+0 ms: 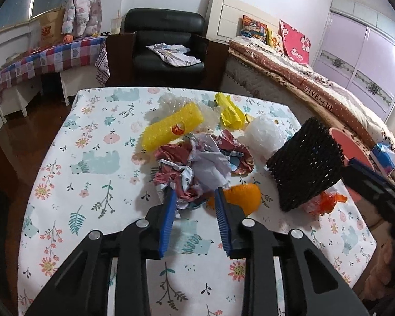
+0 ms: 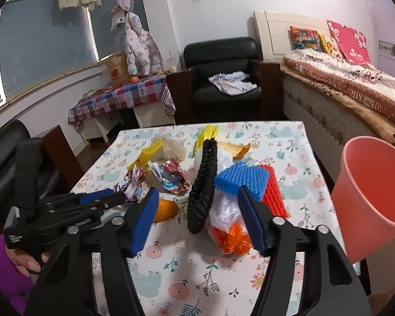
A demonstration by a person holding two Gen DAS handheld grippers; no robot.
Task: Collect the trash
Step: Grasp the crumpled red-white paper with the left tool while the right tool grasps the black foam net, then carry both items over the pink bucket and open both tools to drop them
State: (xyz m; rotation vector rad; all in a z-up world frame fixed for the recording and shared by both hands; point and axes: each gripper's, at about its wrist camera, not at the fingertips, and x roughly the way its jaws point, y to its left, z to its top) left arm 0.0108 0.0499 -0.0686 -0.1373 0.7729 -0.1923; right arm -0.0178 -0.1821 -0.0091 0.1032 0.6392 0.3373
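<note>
Trash lies piled on the floral table (image 1: 92, 137): crumpled red-and-white paper (image 1: 197, 166), a yellow bubble-wrap roll (image 1: 171, 129), a yellow wrapper (image 1: 230, 113), clear plastic (image 1: 266, 134), an orange piece (image 1: 243, 197) and a black foam-net piece (image 1: 306, 163). My left gripper (image 1: 194, 197) is open, its fingertips around the near edge of the crumpled paper. My right gripper (image 2: 197, 202) is open around the black net piece (image 2: 202, 184) and a white-and-orange plastic bag (image 2: 227, 221). A pink bin (image 2: 368, 197) stands at the table's right edge.
Blue (image 2: 239, 179) and red (image 2: 273, 192) foam-net pieces lie beyond the bag. A bed (image 1: 316, 79) runs along the right, a black armchair (image 1: 166, 44) stands behind the table, and a checked side table (image 1: 47, 60) is at the back left.
</note>
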